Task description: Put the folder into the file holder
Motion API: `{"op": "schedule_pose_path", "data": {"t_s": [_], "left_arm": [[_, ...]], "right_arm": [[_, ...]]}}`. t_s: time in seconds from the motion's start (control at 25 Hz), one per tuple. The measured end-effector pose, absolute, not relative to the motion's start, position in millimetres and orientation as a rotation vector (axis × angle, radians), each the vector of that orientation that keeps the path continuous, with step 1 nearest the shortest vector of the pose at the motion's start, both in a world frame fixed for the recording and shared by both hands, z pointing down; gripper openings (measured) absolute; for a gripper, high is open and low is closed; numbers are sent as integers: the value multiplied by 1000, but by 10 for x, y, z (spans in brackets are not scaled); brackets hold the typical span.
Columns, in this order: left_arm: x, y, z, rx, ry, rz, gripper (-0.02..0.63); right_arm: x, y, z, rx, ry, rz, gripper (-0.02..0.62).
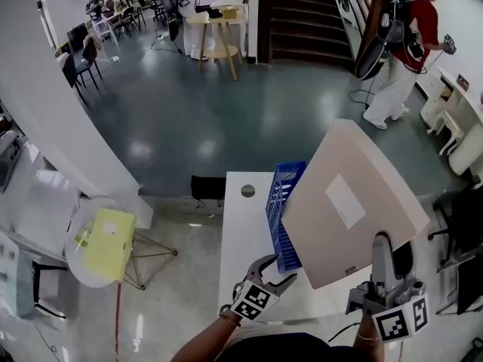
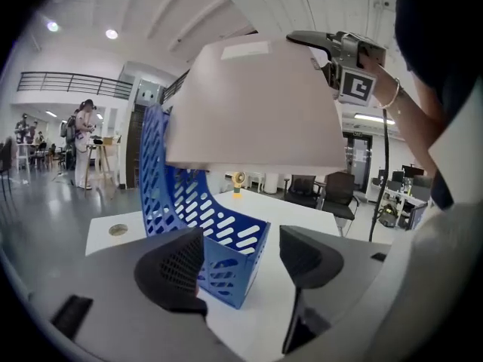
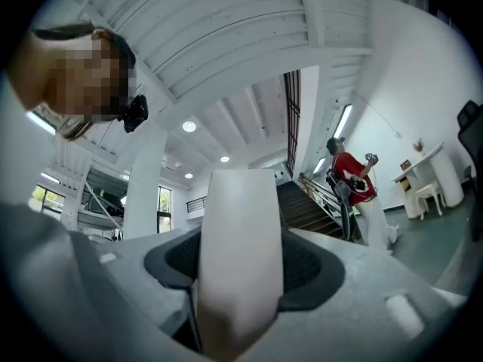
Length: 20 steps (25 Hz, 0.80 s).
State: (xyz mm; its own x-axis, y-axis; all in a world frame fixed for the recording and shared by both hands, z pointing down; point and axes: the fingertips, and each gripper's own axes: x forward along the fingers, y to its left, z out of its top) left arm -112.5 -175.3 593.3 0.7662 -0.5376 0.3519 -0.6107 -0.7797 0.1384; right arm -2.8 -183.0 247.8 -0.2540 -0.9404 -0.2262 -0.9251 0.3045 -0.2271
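My right gripper [image 1: 392, 252] is shut on the lower edge of a beige folder [image 1: 351, 202], which it holds tilted in the air over the blue slotted file holder [image 1: 281, 202]. In the right gripper view the folder's edge [image 3: 238, 240] fills the gap between both pads of the right gripper [image 3: 240, 266]. The holder [image 2: 189, 202] stands on the white table [image 1: 241, 232]. My left gripper [image 1: 281, 268] sits low at the holder's near end. In the left gripper view the left gripper [image 2: 241, 259] is open around that near corner, with a small gap at the right pad. Above hangs the folder [image 2: 256, 104].
A cable hole [image 1: 247, 191] lies in the table's far part and a black chair [image 1: 207, 187] stands at its far edge. A round side table with a yellow object [image 1: 109, 243] is at the left. A person in red [image 1: 411, 36] stands far back right; dark chairs [image 1: 460, 217] at right.
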Motion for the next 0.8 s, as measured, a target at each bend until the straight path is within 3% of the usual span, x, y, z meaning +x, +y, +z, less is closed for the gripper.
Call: {"op": "schedule_pose_path", "data": {"t_s": [0.2, 0.32, 0.8], "left_arm": [[-1339, -1839, 5958, 2647, -927, 373, 92], [-1471, -1853, 5955, 2634, -920, 351, -2], [-1849, -1819, 5822, 2593, -963, 314, -2]], "right_arm": [[-324, -1890, 2513, -1734, 2253, 47, 278], [-472, -1934, 2580, -1769, 2215, 113, 278], [-851, -2050, 3083, -1788, 2194, 330, 279]]}}
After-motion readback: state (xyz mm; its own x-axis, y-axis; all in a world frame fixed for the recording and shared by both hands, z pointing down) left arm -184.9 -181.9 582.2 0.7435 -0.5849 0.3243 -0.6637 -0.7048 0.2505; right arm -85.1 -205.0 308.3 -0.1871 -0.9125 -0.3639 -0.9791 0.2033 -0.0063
